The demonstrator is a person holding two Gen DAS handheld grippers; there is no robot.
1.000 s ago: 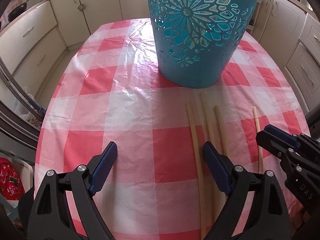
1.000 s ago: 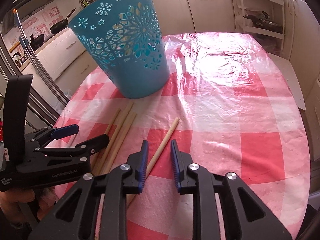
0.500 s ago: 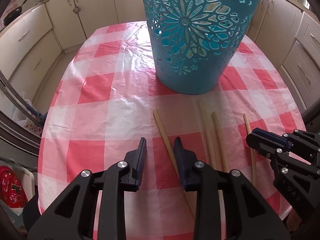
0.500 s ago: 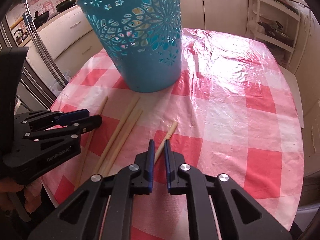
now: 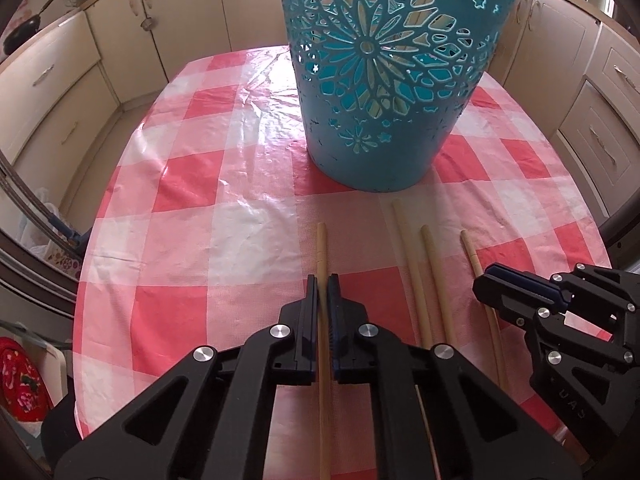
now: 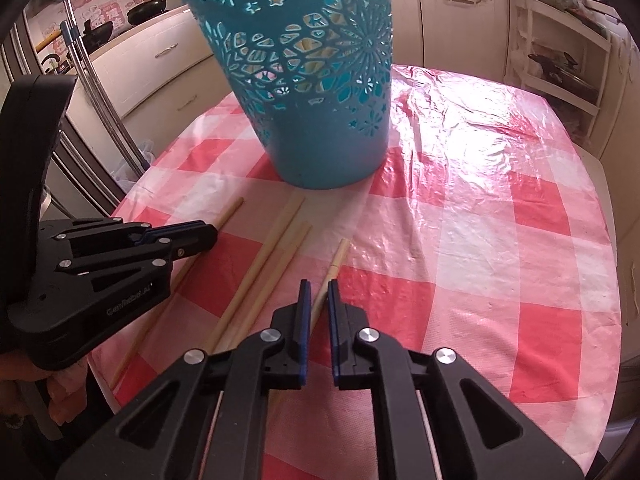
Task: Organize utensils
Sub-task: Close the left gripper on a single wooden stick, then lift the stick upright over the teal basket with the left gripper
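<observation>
Nearest in the left wrist view, the left gripper (image 5: 323,286) has just closed its jaws onto a wooden stick (image 5: 322,248), the blue pads pinching it on both sides while its far end pokes out ahead over the checked tablecloth (image 5: 180,200).

In the right wrist view, the right gripper (image 6: 318,292) has narrowed to a slim gap with a second stick (image 6: 335,260) running between the pads; the jaws look clamped on it, though the angle makes contact on the right pad hard to confirm.

Between the two held sticks lie two more sticks (image 5: 416,280), side by side and nearly touching — flat on the cloth, pointing toward the basket. From the left wrist view the right gripper's closed jaws sit at the right edge, over the stick it holds. A hand (image 6: 60,396) shows dimly under the left gripper in the right wrist view.

Beyond the stick tips stands the teal basket (image 5: 384,80), upright on the table, its cut-out flower wall showing pale sticks already inside. Cream kitchen cabinets (image 5: 48,92) ring the table — pans (image 6: 152,10) rest on the counter at far left.
</observation>
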